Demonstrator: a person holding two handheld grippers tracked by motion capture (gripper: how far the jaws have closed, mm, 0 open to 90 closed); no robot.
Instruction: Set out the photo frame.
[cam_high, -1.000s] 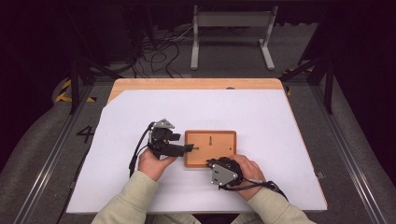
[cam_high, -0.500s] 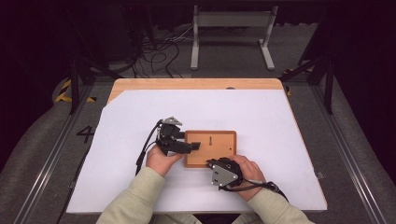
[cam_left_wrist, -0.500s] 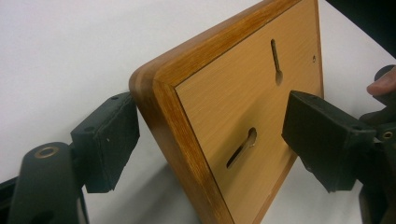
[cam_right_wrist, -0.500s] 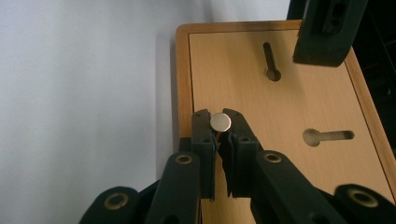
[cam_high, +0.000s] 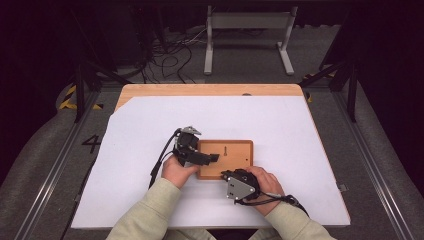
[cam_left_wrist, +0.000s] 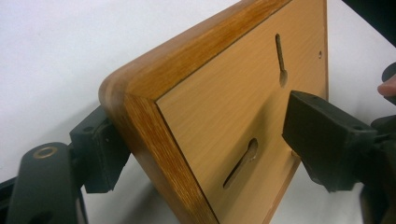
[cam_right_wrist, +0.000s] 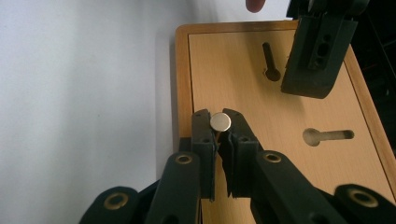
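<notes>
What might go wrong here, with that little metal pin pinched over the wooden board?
The right tongs pinch the small metal pin only at their tips, so it might slip or twist out. The left tongs straddle the wooden board at its corner with jaws apart; the board could shift if bumped.

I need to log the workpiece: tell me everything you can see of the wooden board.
The wooden board is a rectangular panel of light wood with a darker, rounded frame and two keyhole slots in its face. It lies on the white table cover. The left gripper straddles one corner, one jaw below, one above its face. The right gripper, over the near edge, pinches a small round metal pin.
</notes>
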